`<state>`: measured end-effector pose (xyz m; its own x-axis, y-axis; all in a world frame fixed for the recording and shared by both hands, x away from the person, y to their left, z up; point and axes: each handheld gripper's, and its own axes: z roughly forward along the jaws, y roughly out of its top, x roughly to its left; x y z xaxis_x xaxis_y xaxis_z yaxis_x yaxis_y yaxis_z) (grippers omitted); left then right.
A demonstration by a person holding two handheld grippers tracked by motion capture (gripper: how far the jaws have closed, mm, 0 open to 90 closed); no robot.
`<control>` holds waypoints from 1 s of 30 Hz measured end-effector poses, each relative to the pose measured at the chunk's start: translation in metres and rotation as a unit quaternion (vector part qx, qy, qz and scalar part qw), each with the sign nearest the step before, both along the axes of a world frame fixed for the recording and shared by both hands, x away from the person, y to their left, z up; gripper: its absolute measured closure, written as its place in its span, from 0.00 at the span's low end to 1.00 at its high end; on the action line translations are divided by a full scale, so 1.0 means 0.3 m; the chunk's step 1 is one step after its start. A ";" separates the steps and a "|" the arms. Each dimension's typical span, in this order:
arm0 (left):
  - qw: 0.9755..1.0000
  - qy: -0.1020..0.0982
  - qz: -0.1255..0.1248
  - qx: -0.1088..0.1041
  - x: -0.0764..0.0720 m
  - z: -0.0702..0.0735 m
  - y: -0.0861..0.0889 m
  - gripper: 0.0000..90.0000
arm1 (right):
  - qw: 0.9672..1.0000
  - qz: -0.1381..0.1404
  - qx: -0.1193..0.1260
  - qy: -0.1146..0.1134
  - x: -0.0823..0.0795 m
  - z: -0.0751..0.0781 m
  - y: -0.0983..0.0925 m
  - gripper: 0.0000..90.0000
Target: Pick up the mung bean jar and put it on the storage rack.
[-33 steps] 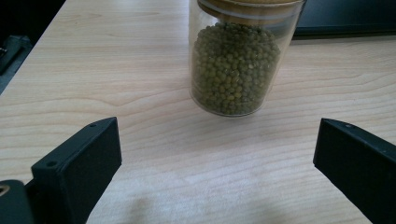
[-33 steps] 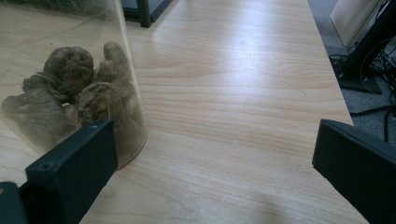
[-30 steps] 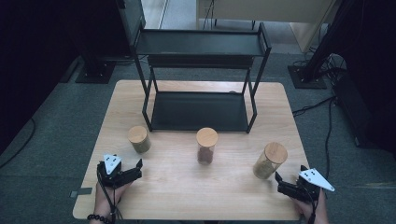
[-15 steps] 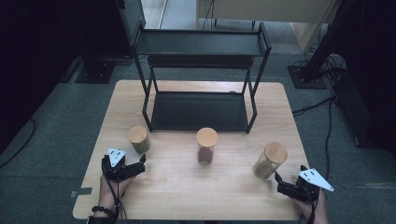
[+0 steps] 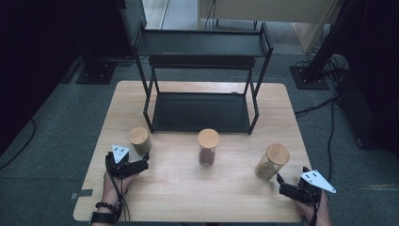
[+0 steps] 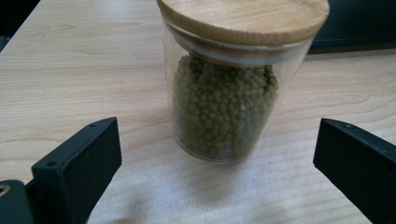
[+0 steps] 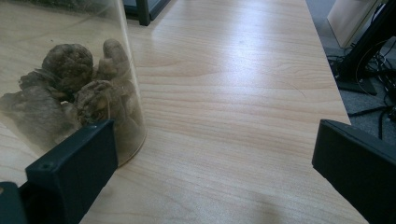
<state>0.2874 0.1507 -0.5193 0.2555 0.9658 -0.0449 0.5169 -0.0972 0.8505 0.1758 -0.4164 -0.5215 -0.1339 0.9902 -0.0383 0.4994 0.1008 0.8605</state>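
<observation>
Closer now, the left gripper (image 5: pixel 142 164) has its wide-open, empty jaws flanking the green-bean jar (image 6: pixel 233 88), untouched; the right gripper (image 5: pixel 282 183) gapes empty beside the walnut jar (image 7: pixel 70 88).

Glass jar (image 6: pixel 229 93) w/ bamboo lid, full of green beans, upright on table, front-left of rack.

No readable text, labels, brands, numbers or signs anywhere. Jar of green beans (image 6: pixel 229 93): plain glass, plain wooden lid, no label. Jar with brown lumps (image 7: pixel 70 84): bare glass, no print. Middle jar (image 5: pixel 208 146): nothing legible. Black rack (image 5: pixel 202 70) and counter (image 5: pixel 188 188): unmarked.
</observation>
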 end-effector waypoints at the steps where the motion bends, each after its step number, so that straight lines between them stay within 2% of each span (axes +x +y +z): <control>1: 1.000 0.001 0.000 -0.003 0.006 0.002 -0.001 0.01 | 1.000 0.001 -0.001 0.000 0.000 0.000 0.000 0.00; 22: 1.000 0.005 0.001 -0.011 0.069 0.006 -0.023 0.05 | 1.000 0.002 -0.003 0.000 0.000 0.000 0.002 0.00; 24: 1.000 -0.001 0.002 -0.012 0.072 0.008 -0.022 0.09 | 1.000 0.002 -0.004 0.000 0.000 0.000 0.002 0.00; 30: 1.000 -0.002 -0.002 -0.015 0.085 0.015 -0.024 0.13 | 1.000 0.002 -0.004 0.000 0.000 0.000 0.003 0.00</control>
